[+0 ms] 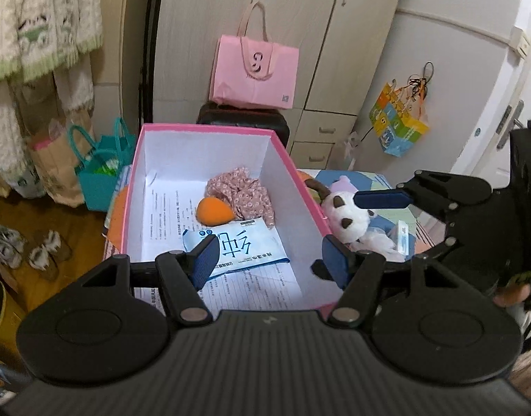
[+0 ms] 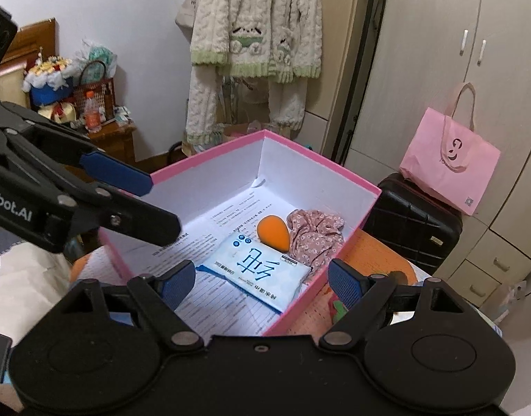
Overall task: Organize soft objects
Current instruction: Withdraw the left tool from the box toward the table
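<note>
While both the left claw (image 1: 270, 258) and right claw (image 2: 262, 282) hang spread and empty over the box (image 1: 301, 173), which holds sponge (image 1: 213, 211), scrunchie (image 1: 244, 190) and packet (image 1: 237, 246), the plush (image 1: 348, 215) lies outside, liable to snag the wall.

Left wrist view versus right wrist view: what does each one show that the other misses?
Only the left wrist view shows the plush toy lying outside the pink box on its right, plus the teal basket on the floor. Only the right wrist view shows the flower bouquet on a wooden stand. Both show the orange sponge, floral cloth and tissue pack inside the box, and both grippers open and empty.
</note>
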The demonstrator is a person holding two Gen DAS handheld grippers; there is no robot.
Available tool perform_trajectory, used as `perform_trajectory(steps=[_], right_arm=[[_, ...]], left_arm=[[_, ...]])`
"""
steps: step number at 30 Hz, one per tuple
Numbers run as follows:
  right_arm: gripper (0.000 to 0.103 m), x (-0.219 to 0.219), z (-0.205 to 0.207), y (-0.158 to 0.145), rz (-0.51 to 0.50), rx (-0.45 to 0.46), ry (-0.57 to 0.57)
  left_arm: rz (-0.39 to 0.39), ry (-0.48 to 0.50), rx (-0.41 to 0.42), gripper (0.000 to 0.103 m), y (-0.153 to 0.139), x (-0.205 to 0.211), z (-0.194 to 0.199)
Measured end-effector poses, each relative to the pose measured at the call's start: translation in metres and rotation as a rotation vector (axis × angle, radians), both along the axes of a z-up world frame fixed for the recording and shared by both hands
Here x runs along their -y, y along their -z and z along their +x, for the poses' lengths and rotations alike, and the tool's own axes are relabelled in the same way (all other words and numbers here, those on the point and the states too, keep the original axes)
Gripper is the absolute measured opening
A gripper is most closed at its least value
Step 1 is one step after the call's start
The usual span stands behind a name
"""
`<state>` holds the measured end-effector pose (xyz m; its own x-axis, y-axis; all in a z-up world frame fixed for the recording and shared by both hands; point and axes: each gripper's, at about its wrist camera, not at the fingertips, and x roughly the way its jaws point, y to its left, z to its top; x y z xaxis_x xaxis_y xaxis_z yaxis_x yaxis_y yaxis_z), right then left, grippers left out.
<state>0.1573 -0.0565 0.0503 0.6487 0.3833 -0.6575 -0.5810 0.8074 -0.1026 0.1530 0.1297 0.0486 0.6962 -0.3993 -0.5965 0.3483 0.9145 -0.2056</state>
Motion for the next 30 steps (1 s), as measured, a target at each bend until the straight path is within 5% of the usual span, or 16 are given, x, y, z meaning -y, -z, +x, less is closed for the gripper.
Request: perform_trajectory(steps=[17, 30], right_arm=[[0.087, 0.120, -0.063, -0.040, 0.156, 0.014, 0.112], [0.087, 0.189, -0.088, -0.022, 0.193, 0.053, 0.185]], left_arm=[[0.081, 0.198, 0.069, 0.065, -0.019, 0.065, -0.078], [0.098, 0.359, 0.034, 0.065, 0.000, 0.139, -0.087]])
